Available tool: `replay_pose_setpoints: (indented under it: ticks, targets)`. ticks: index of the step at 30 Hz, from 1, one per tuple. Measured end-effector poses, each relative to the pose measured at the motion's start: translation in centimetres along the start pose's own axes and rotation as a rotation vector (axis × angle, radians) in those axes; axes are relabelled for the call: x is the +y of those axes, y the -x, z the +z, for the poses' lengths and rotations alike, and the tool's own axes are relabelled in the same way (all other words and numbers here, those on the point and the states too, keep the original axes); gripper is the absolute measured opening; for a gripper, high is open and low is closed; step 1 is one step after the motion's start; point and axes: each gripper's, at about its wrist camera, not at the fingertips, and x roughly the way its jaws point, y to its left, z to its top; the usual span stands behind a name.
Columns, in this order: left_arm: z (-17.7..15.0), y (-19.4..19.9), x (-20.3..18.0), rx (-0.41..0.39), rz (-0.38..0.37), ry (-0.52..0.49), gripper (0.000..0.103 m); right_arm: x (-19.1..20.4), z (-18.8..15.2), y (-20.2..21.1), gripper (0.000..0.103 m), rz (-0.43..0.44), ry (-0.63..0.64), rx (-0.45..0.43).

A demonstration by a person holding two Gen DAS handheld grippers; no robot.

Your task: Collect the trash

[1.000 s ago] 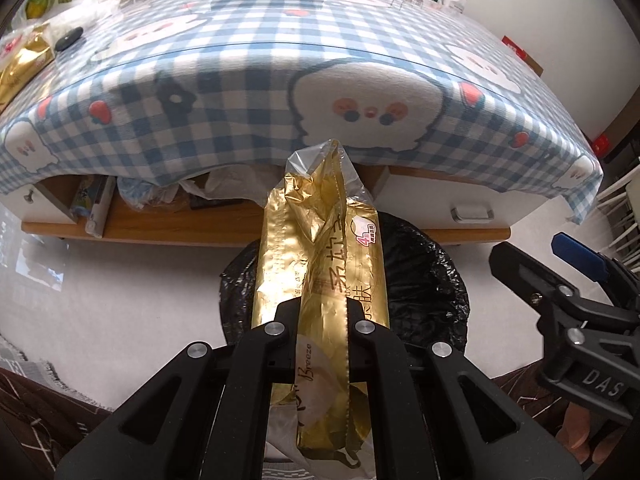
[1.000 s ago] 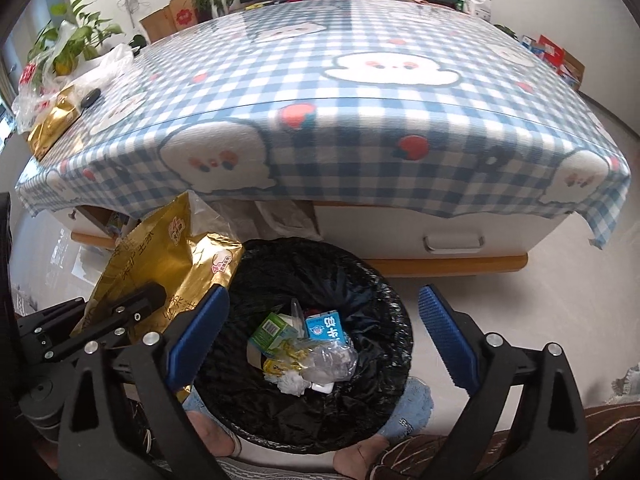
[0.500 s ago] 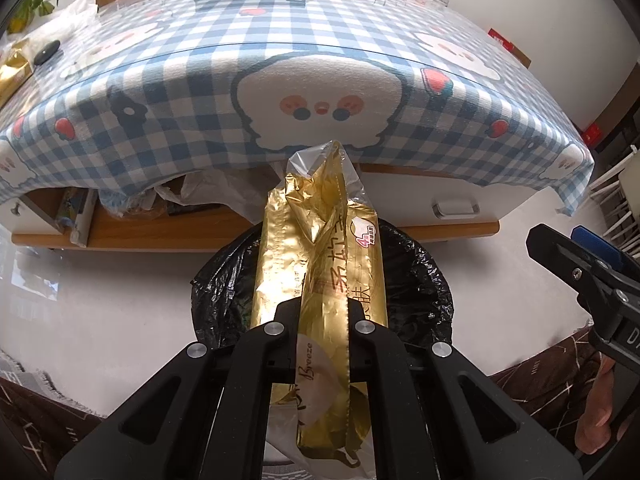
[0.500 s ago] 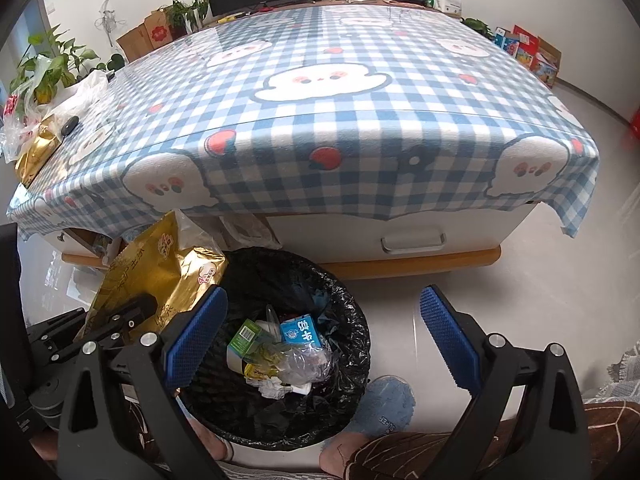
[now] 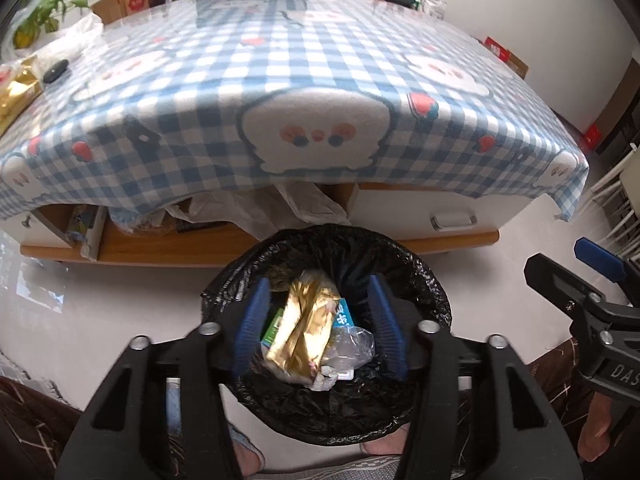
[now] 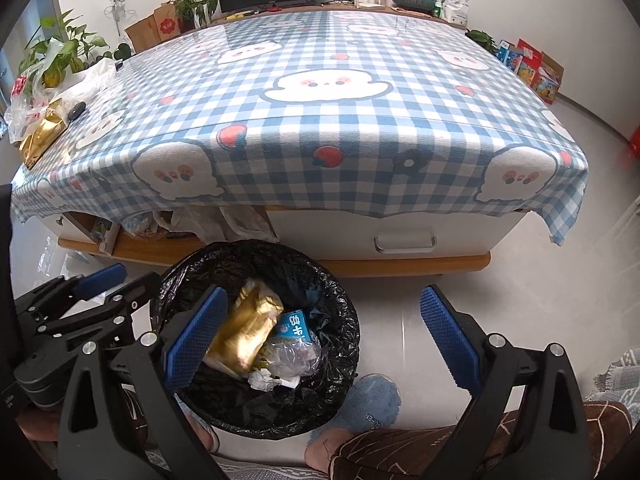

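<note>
The left gripper (image 5: 320,320) hangs over the bin (image 5: 432,304), fingers (image 5: 252,320) now apart w/ nothing clamped. A sec ago they pinched the gold wrapper (image 5: 304,328) upright above the rim; they've just been opening, and the wrapper now lies inside the bin on top of the other rubbish, leaning vs. a blue-and-white carton (image 6: 294,326) and crumpled clear plastic (image 6: 292,354). It shows between the fingers only bc the camera looks down past them; no pad touches it. So that piece looks delivered.

The right gripper (image 6: 320,340) sits just beside, fingers wide apart and empty, one over the bin's edge, the other over bare floor.

Judging by what's left: a second gold packet (image 6: 40,138) lies at the far left corner of the worktop (image 6: 360,120), next to a small dark object (image 6: 76,111) and a white plastic bag (image 6: 96,74). Prob. the next pickup, but can't say if the bag or dark thing count as trash.

Hard to make out: the lower layers of the bin are buried. Stuff on the shelf under the worktop is half hidden by the cloth's overhang — bags and a box or so, unclear. The person shows only as a slipper (image 6: 372,404), a foot and patterned trousers at frame bottom.
</note>
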Motion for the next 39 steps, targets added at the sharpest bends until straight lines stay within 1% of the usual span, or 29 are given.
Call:
replay_pose_setpoints:
  ticks: [3,4,6,7,9,10,15,19,26,39]
  targets:
    - [0.1,2.3,1.3,-0.040,0.019,0.030,0.075,1.2,0.2,1.1,0.093,0.009,0.016,-0.032]
    - [0.2,3.2,1.8,-0.054,0.029,0.036,0.077,1.7,0.3,1.6,0.093,0.008,0.029,-0.041]
    - [0.4,5.2,2.7,-0.088,0.055,0.051,0.087,2.7,0.5,2.7,0.093,0.018,0.044,-0.060]
    - [0.5,6.3,3.2,-0.106,0.060,0.062,0.089,3.1,0.6,3.3,0.093,0.024,0.049,-0.069]
    - [0.6,8.4,4.0,-0.141,0.066,0.085,0.096,3.7,0.8,4.5,0.093,0.027,0.053,-0.087]
    - [0.5,9.3,4.3,-0.157,0.075,0.092,0.097,4.0,0.9,5.1,0.093,0.028,0.052,-0.095]
    - [-0.4,13.5,4.4,-0.229,0.081,0.068,0.097,4.6,0.8,8.0,0.093,0.025,0.040,-0.126]
    - [-1.1,15.2,4.0,-0.225,0.070,0.044,0.097,4.6,0.3,10.0,0.093,0.015,0.031,-0.144]
    - [-1.6,15.3,3.5,-0.208,0.068,0.020,0.097,5.1,-0.5,11.8,0.093,-0.007,0.052,-0.176]
    - [-1.4,14.9,3.6,-0.200,0.073,0.018,0.097,5.3,-0.6,11.6,0.093,-0.009,0.056,-0.169]
